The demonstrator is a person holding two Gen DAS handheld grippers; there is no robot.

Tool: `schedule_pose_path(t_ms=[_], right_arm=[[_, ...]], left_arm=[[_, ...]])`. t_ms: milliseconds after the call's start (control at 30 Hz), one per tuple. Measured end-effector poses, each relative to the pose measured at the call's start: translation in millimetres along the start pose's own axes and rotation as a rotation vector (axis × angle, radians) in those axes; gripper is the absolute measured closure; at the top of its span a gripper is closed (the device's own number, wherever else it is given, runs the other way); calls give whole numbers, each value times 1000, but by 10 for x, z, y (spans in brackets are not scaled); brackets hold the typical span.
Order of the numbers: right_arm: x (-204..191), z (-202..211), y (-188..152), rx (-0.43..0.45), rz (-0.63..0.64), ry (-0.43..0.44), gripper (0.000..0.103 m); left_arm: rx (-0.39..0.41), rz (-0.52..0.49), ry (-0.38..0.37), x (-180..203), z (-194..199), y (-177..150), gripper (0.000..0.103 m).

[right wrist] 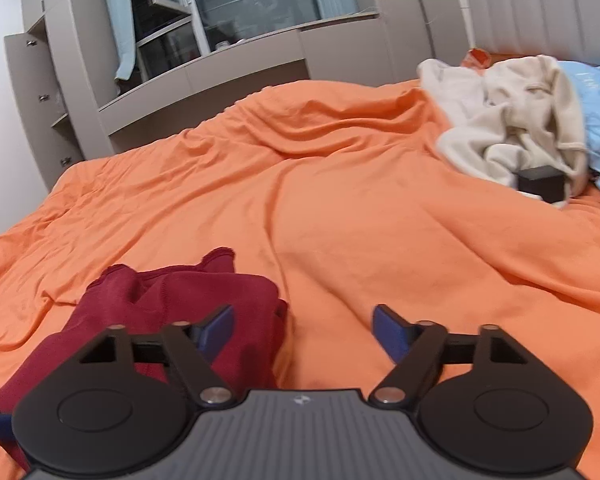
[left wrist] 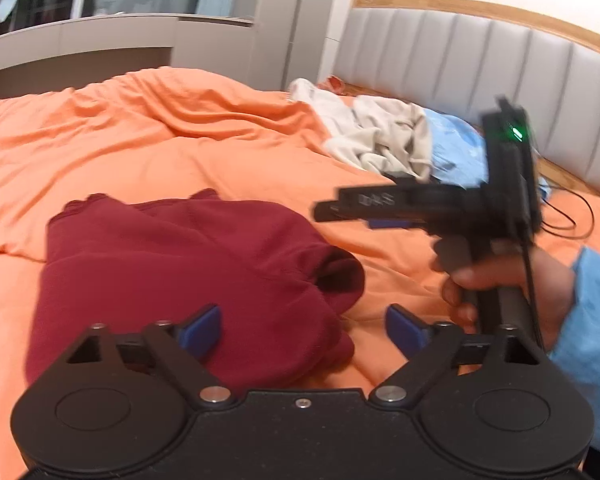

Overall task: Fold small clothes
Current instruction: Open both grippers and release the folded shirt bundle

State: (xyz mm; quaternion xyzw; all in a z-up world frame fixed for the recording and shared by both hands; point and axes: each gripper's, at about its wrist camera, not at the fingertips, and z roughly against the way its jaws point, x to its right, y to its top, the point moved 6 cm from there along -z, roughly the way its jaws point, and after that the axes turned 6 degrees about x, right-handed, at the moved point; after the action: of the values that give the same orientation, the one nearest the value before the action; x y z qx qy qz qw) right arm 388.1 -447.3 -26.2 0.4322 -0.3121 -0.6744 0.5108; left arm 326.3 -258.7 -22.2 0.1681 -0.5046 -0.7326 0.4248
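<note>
A dark red garment [left wrist: 188, 264] lies folded in a bundle on the orange bedspread [left wrist: 140, 144]. It also shows in the right wrist view [right wrist: 180, 312] at lower left. My left gripper [left wrist: 302, 326] is open and empty, hovering just above the garment's near right edge. My right gripper [right wrist: 302, 326] is open and empty, above the bedspread just right of the garment. In the left wrist view the right gripper's body [left wrist: 440, 204] shows blurred, held in a hand to the right of the garment.
A pile of cream clothes [left wrist: 380, 136] and a light blue garment [left wrist: 456, 148] lie near the grey padded headboard [left wrist: 500, 64]. A small black box [right wrist: 540, 186] sits by that pile. A black cable [left wrist: 572, 216] runs over the bed. Grey cabinets and a window stand beyond.
</note>
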Motion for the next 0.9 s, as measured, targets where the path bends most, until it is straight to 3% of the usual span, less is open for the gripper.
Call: schedule_pose_path(t_ms=[33, 200, 400, 567, 633, 800, 900], right_arm=[[19, 44, 3, 14, -4, -8, 11], [35, 215, 23, 68, -4, -28, 0], [-135, 292, -44, 86, 66, -27, 0], [-273, 381, -118, 88, 88, -40, 0], [-356, 439, -139, 95, 85, -4, 0], [-698, 535, -204, 90, 125, 202, 0], [-859, 463, -341, 24, 235, 181, 0]], left_arm=[[6, 9, 12, -21, 25, 14, 2], [34, 42, 57, -179, 171, 78, 1], [73, 117, 149, -527, 429, 185, 1], [90, 177, 297, -969, 628, 227, 1], [87, 211, 338, -1131, 674, 214, 1], [49, 296, 369, -1395, 689, 130, 1], [10, 338, 354, -1476, 627, 55, 1]])
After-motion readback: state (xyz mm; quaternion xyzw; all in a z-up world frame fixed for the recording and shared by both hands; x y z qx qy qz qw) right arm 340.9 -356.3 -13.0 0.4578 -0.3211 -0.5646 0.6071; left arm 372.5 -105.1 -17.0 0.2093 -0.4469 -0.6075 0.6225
